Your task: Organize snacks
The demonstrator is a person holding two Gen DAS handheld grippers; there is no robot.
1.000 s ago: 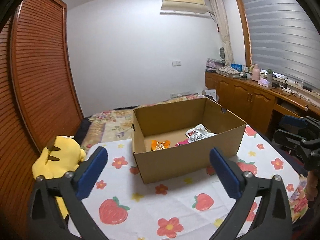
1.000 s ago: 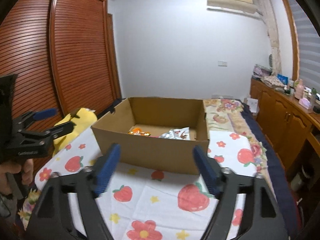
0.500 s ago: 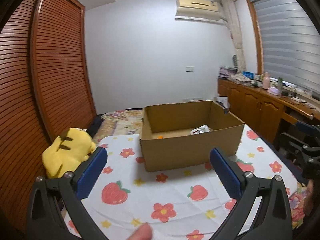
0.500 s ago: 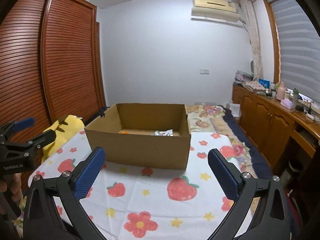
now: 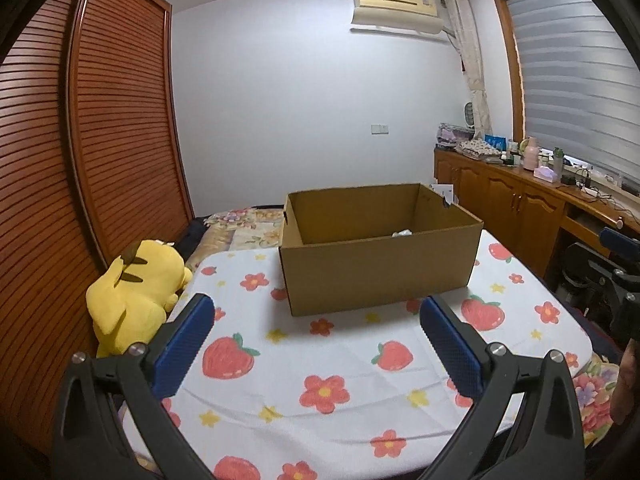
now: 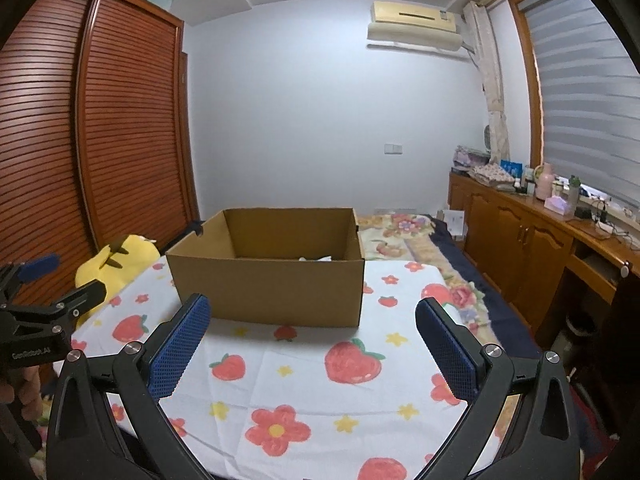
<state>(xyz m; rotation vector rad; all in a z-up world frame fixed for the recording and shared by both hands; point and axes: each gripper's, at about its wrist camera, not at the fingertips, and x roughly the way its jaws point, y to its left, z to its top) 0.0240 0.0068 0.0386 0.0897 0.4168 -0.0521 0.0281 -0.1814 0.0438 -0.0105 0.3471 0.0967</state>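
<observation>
strawberry-print cloth [image 5: 320, 364] bears cardboard box [image 5: 380, 276] holding a pale wrapper [image 5: 401, 233].

box inside: the near wall of the cardboard box [image 5: 380, 268] hides nearly all I put in; only a pale scrap of wrapper [image 5: 401, 233] peeks over the rim, which snack I cannot tell
my left gripper [image 6: 44, 304]: in the right wrist view the left edge cuts it off, my hand [image 6: 18, 390] below it half out of frame
my right gripper [image 5: 612, 264]: the left wrist view's right edge clips it, jaws not readable there
plush toy [image 6: 116, 262]: yellow, partly behind my left gripper and the tablecloth's far left corner
sideboard clutter [image 5: 536, 158]: too small to name
</observation>
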